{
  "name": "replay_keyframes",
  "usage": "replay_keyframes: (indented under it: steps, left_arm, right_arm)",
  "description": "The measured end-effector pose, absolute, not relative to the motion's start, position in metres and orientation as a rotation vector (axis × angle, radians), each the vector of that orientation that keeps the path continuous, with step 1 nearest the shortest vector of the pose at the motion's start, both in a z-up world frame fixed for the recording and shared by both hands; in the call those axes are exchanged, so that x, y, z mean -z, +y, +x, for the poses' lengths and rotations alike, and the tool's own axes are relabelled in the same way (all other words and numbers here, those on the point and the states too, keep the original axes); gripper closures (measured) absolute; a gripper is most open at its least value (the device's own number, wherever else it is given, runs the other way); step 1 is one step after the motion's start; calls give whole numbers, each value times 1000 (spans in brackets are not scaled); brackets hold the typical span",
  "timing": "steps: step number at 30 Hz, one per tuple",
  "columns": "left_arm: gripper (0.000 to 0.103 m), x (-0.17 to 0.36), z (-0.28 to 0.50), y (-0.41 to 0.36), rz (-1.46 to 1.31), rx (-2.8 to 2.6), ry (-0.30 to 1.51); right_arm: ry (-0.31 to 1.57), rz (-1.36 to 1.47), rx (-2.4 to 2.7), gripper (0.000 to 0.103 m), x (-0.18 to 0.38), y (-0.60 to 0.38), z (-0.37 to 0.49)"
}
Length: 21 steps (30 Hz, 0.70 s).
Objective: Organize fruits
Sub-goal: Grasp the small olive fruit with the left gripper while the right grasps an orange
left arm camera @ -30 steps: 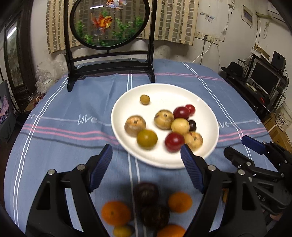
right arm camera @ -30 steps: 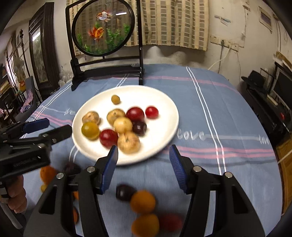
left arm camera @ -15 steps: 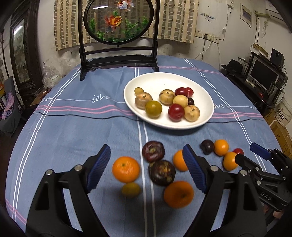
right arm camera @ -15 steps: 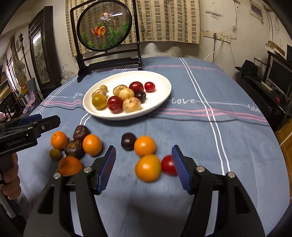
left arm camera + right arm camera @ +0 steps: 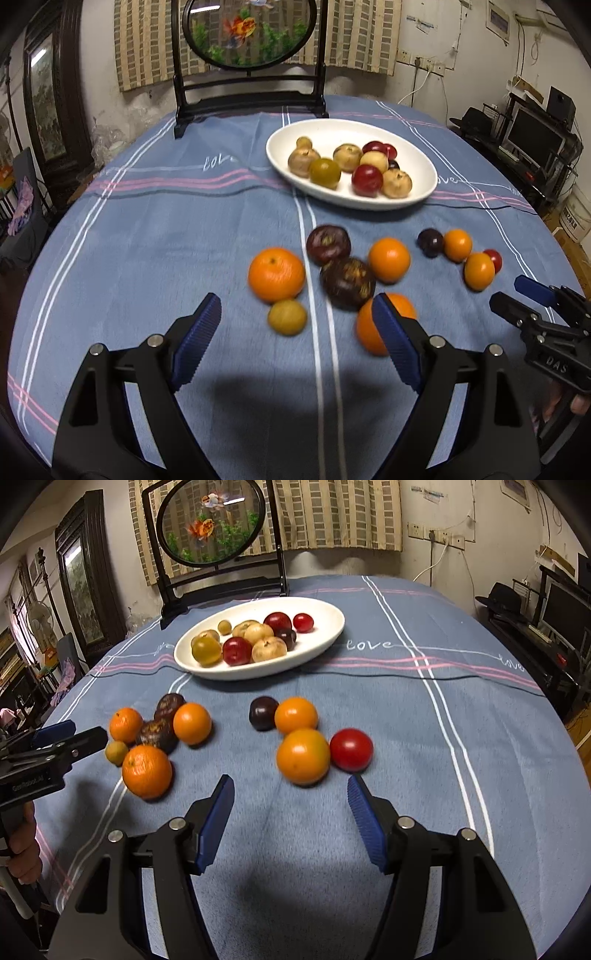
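Note:
A white oval plate (image 5: 421, 162) (image 5: 325, 635) holds several small fruits, brown, red and green. Loose fruit lies on the blue cloth in front of it: oranges (image 5: 276, 274) (image 5: 303, 755), dark purple mangosteens (image 5: 347, 282) (image 5: 157, 734), a dark plum (image 5: 263, 712), a red tomato (image 5: 351, 748), a small yellow-green fruit (image 5: 287, 316). My left gripper (image 5: 297, 343) is open and empty, just short of the left cluster. My right gripper (image 5: 291, 819) is open and empty, just short of the orange and tomato.
A round goldfish screen on a black stand (image 5: 249, 33) (image 5: 212, 520) stands at the table's far edge. The blue striped tablecloth (image 5: 147, 229) covers the round table. A monitor and shelves (image 5: 535, 136) are off to the right.
Both grippers have pulled back from over the plate towards the near edge. The loose fruit, earlier beneath the fingers, now lies ahead of them. Both stay open.

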<state>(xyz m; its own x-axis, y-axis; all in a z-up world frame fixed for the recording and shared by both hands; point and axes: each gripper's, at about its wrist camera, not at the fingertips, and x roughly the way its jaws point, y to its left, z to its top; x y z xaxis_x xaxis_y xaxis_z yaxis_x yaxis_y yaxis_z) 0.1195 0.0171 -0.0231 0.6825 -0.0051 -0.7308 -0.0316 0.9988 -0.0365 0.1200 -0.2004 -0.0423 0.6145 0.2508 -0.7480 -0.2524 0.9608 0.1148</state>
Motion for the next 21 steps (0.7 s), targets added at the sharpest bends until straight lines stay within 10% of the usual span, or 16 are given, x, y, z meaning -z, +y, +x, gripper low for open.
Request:
replay_keyframes:
  steps: [21]
  left_arm:
    - [19, 64, 129, 28, -47, -13, 945]
  right_arm:
    - [882, 21, -334, 39, 52, -198, 115]
